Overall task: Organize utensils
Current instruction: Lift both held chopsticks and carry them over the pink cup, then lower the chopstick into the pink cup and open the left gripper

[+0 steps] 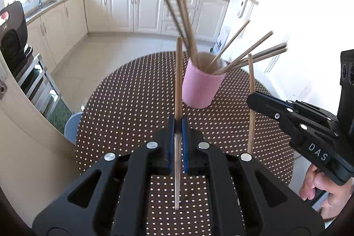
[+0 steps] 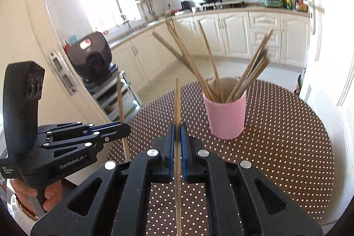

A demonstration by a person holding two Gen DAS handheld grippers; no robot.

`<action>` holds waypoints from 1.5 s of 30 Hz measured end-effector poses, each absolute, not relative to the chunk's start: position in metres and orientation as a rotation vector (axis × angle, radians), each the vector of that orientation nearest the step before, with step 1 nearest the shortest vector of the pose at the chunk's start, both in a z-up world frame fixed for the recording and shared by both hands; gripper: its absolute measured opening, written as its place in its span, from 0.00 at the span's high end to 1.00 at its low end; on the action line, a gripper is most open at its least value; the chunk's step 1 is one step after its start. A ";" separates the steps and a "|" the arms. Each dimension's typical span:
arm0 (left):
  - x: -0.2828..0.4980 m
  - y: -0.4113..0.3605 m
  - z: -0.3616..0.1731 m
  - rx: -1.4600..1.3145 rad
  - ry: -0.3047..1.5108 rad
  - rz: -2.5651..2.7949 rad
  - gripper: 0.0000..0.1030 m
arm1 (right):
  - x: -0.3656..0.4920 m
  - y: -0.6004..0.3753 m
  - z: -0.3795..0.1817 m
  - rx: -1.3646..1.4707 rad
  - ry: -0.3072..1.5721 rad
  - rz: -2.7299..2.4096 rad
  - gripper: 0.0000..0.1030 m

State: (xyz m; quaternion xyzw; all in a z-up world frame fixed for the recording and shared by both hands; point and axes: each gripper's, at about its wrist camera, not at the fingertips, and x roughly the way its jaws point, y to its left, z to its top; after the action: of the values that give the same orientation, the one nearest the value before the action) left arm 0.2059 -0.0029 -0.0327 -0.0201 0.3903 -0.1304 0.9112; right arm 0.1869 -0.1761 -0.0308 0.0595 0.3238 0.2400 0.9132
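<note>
A pink cup stands upright on the round brown dotted table and holds several wooden chopsticks that fan out. My left gripper is shut on one upright chopstick, just short of the cup. My right gripper comes in from the right, shut on another upright chopstick, beside the cup. In the right wrist view the right gripper clamps its chopstick left of the cup. The left gripper shows at the left with its chopstick.
Cream kitchen cabinets and a counter with a wok run along the back. A black appliance on a rack stands left of the table. A white door is at the right. A pale blue stool sits by the table's left edge.
</note>
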 end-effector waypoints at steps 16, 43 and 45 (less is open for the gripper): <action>0.189 -0.023 0.003 -0.048 0.671 -0.309 0.94 | 0.154 -0.200 0.006 0.164 0.393 0.474 0.96; 0.233 -0.033 0.063 -0.126 0.434 -0.353 0.94 | 0.182 -0.203 0.034 0.173 -0.024 0.355 0.96; 0.240 -0.032 0.067 -0.133 0.409 -0.353 0.94 | 0.190 -0.203 0.034 0.173 -0.038 0.347 0.96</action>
State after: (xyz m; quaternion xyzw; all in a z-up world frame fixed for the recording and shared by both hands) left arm 0.2397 -0.0315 0.0668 -0.0658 0.2019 -0.1742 0.9615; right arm 0.1900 -0.2032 0.0342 0.0859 -0.0189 0.1726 0.9811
